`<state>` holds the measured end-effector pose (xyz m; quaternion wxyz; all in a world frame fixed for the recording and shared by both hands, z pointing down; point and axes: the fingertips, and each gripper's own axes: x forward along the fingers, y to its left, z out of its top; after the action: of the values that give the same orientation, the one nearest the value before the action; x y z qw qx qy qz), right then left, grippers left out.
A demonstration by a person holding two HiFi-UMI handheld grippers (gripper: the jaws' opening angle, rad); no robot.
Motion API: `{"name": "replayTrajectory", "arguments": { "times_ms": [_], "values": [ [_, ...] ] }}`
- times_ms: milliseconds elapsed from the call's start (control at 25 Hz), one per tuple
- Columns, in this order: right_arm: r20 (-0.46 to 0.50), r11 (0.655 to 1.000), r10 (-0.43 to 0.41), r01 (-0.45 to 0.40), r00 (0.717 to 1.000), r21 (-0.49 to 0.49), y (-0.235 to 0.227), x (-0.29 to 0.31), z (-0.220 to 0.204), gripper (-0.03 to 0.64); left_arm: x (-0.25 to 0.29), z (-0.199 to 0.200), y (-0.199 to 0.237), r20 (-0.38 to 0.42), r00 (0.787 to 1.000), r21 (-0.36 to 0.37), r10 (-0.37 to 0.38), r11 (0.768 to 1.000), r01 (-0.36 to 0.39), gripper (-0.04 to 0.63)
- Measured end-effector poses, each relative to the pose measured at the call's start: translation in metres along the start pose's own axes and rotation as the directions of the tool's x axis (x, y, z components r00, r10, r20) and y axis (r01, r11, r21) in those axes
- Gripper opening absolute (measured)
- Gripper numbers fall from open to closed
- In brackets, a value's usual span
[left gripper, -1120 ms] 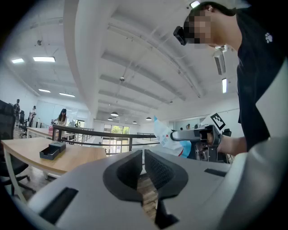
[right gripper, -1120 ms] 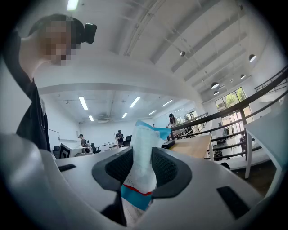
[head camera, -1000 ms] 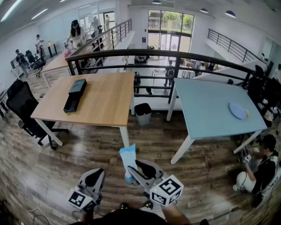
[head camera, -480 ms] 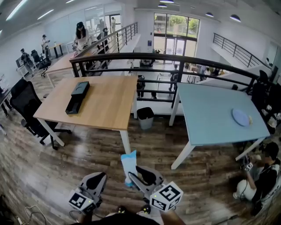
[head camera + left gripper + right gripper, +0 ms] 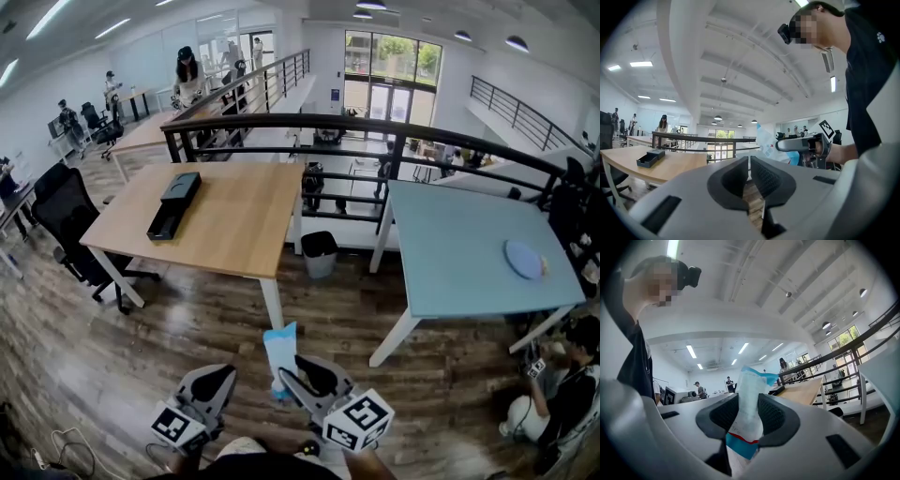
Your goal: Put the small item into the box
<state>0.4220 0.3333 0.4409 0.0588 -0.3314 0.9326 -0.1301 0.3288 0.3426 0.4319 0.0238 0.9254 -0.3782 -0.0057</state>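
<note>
A light blue and white packet (image 5: 278,351) stands upright in my right gripper (image 5: 292,372), which is shut on it low in the head view, above the wooden floor. In the right gripper view the packet (image 5: 752,385) sticks up between the two dark pads (image 5: 774,416). My left gripper (image 5: 217,377) hangs beside it on the left, shut with nothing in it; its jaws (image 5: 749,164) almost touch. The black box (image 5: 173,204) lies open on the wooden table (image 5: 234,216), far ahead to the left. The box (image 5: 650,157) also shows in the left gripper view.
A light blue table (image 5: 459,253) with a blue plate (image 5: 521,258) stands ahead on the right. A dark bin (image 5: 320,251) sits between the tables and a black railing (image 5: 375,127) runs behind them. An office chair (image 5: 61,220) stands left; a person (image 5: 562,384) sits on the floor at right.
The head view has drifted, so both tables sit a little further right and lower in the picture. Both grippers keep the same stance and the packet stays gripped.
</note>
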Motion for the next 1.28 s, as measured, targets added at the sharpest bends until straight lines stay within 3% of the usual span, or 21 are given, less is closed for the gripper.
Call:
{"name": "replayTrajectory", "arguments": {
  "times_ms": [240,480,1280],
  "values": [
    [0.006,1.0,-0.005,0.005,1.0,-0.019,-0.006,0.005,0.011,0.135,0.003,-0.01,0.016,-0.013,1.0,0.009,0.022,1.0,-0.022,0.023],
    [0.019,0.999,-0.033,0.034,0.999,-0.021,-0.005,0.029,0.016,0.135,0.006,-0.004,0.035,0.009,1.0,0.018,-0.028,0.999,0.028,0.023],
    [-0.045,0.998,-0.001,-0.002,0.999,-0.057,0.039,0.174,0.005,0.135,-0.067,-0.016,0.184,0.009,0.996,-0.037,0.085,0.996,-0.085,0.023]
  ]
}}
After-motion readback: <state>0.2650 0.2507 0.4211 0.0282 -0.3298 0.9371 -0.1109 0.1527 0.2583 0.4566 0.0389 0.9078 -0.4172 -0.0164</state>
